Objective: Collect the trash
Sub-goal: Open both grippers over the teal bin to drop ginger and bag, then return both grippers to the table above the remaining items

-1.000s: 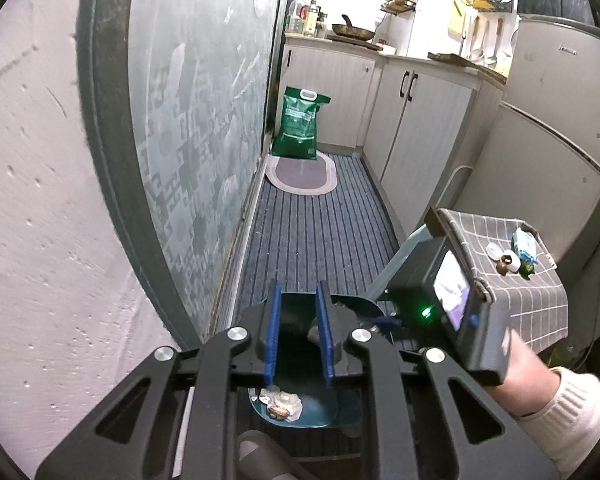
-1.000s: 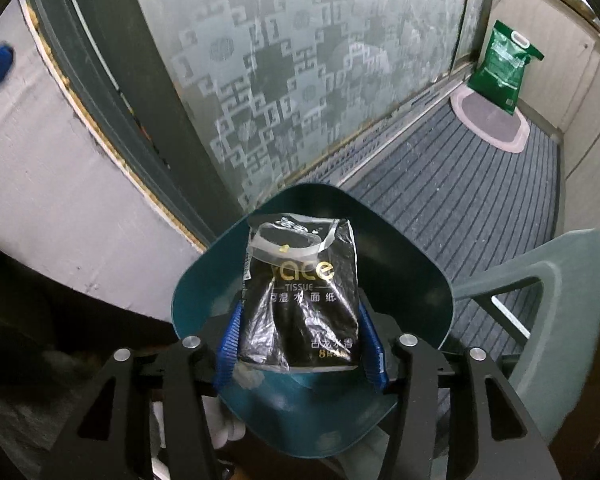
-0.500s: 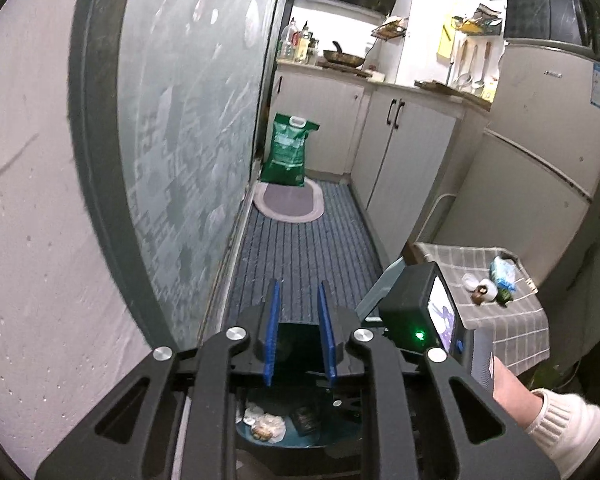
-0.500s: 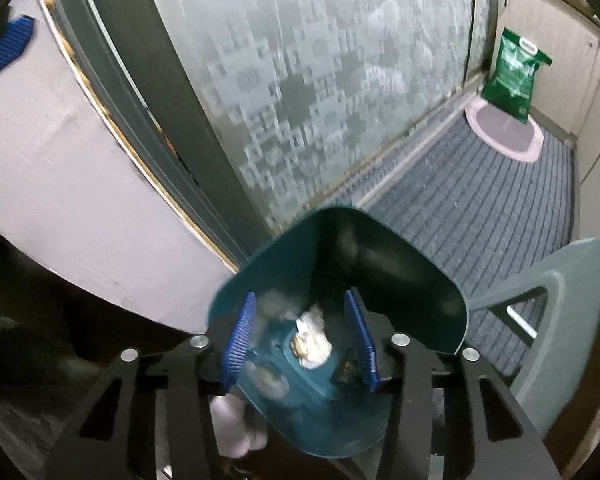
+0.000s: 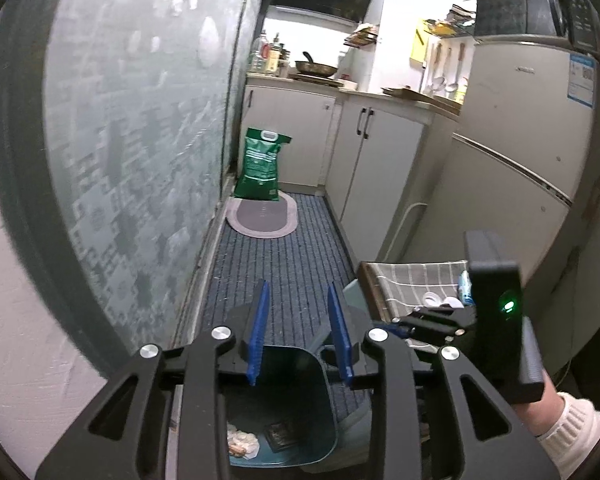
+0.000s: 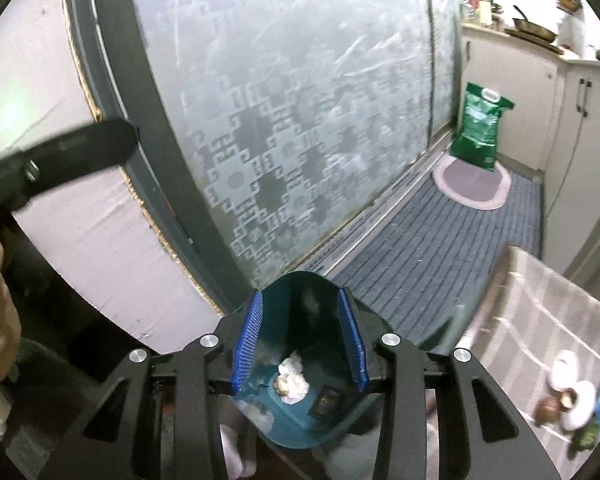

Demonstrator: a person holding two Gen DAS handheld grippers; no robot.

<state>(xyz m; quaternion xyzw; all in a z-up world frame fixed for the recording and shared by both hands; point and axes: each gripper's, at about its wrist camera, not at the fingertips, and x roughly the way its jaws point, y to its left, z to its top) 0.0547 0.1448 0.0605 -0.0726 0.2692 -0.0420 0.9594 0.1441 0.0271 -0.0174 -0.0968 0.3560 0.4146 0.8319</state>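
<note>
A teal bin (image 5: 320, 412) stands on the floor below both grippers; it also shows in the right wrist view (image 6: 292, 292). Inside lie white crumpled tissue (image 6: 294, 376), nut shells and the black tissue packet (image 6: 326, 400), also seen in the left wrist view (image 5: 278, 434). My left gripper (image 5: 300, 332) is open and empty above the bin. My right gripper (image 6: 300, 340) is open and empty over the bin mouth. More trash (image 6: 568, 396), white pieces, a brown shell and a blue wrapper, lies on the checked tablecloth (image 6: 540, 312) at the right.
A frosted glass door (image 5: 140, 140) runs along the left. A striped floor mat (image 5: 284, 256), a green bag (image 5: 262, 164), white cabinets (image 5: 380, 160) and a fridge (image 5: 520, 152) line the narrow kitchen. A grey-green chair (image 6: 452, 328) stands beside the bin.
My right gripper opened and the black tissue packet dropped into the bin. Both grippers rose and tilted up; the left one opened wider.
</note>
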